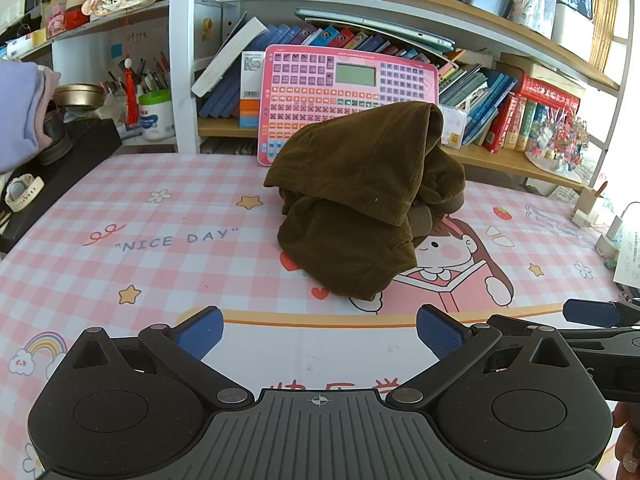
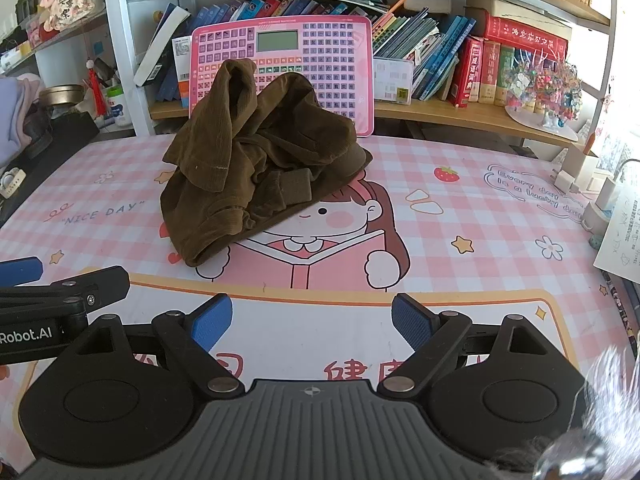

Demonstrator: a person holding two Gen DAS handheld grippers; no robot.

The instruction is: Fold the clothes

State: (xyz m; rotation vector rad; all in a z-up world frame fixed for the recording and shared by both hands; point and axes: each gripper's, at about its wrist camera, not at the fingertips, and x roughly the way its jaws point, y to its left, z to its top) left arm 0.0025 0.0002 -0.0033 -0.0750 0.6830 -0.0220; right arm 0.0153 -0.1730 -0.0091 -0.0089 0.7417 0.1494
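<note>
Left wrist view, surface: a desk mat (image 1: pixel 168 216) in pink and white checks, printed with stars, "NICE DAY" and a cartoon girl reading.
Left wrist view, room: bookshelves (image 1: pixel 500 120) fill the top of the frame; a pink keyboard toy (image 1: pixel 320 92) leans at centre top; a white watch (image 1: pixel 22 190) lies at far left.
Left wrist view, garment: brown corduroy garment (image 1: pixel 360 204), crumpled into a tall heap at frame centre, resting on the mat and hiding part of the toy.
Left wrist view, left gripper (image 1: pixel 320 334): blue pads spread wide, nothing between them, well short of the heap.
Right wrist view, surface: same mat (image 2: pixel 480 216), with a strawberry and "Every day is a lucky day" at right.
Right wrist view, garment: heap (image 2: pixel 256 160) sits left of centre, ribbed cuff showing, folds loose.
Right wrist view, right gripper (image 2: pixel 312 322): fingers wide apart, empty, over bare mat at lower centre.
</note>
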